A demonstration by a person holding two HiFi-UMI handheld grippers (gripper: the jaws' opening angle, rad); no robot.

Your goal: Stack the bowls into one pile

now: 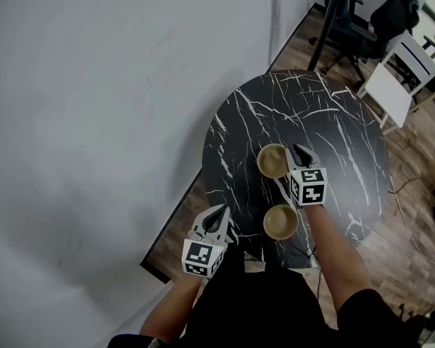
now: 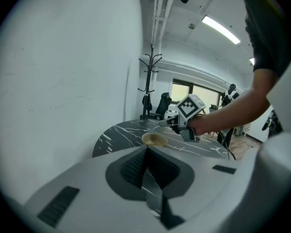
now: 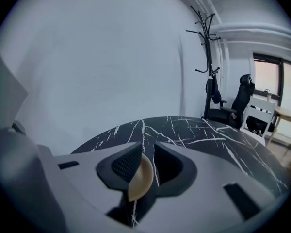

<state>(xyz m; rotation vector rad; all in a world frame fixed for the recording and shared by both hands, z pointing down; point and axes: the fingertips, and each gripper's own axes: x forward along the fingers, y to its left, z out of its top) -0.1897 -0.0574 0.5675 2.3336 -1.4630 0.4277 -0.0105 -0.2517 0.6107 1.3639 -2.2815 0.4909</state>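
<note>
bowl rim between right gripper jaws, jaws apart

Two bowls (far bowl, near bowl at its 6 o'clock), one table, two grippers (left gripper, right gripper).

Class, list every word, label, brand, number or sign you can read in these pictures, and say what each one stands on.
There is no readable text anywhere.
left gripper: its cube shows a black-and-white square marker, which is a pattern, not writing.
right gripper: its cube shows the same kind of marker, not writing.
near bowl, far bowl, table: no print visible.
</note>
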